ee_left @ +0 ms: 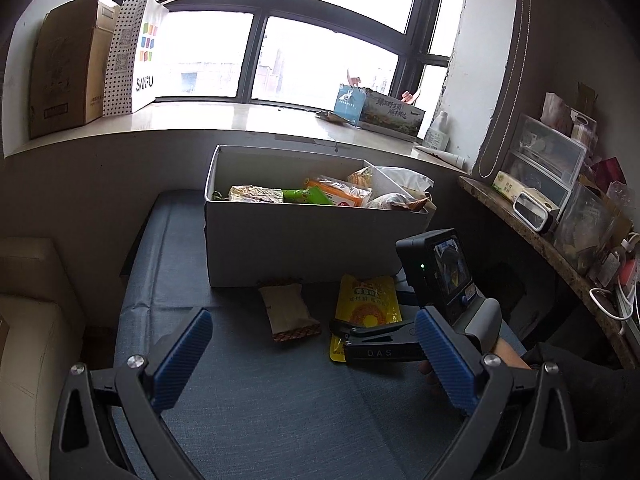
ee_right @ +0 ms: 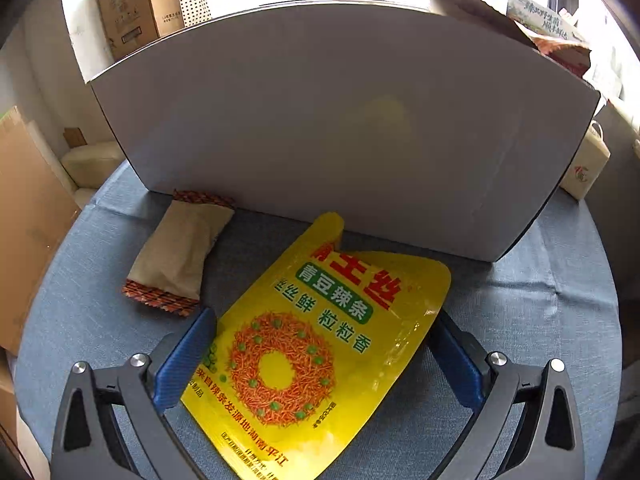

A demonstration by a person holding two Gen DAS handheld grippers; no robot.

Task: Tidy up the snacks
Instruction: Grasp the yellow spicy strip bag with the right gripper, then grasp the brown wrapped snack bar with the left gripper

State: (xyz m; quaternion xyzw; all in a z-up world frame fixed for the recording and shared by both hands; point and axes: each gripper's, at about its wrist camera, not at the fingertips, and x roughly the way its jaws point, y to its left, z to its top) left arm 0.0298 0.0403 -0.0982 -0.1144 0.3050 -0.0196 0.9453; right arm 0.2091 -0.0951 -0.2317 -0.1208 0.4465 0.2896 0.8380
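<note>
A yellow snack pouch lies on the blue cushion in front of a white cardboard box. My right gripper is open, its blue fingers on either side of the pouch, low over it. It also shows in the left wrist view at the pouch. A beige snack packet with red patterned ends lies to the pouch's left. The box holds several snack packs. My left gripper is open and empty, held above the cushion.
The blue cushion carries the box. A windowsill behind holds a brown carton, a dotted paper bag and a tissue box. A cluttered shelf is at right. A brown board stands at left.
</note>
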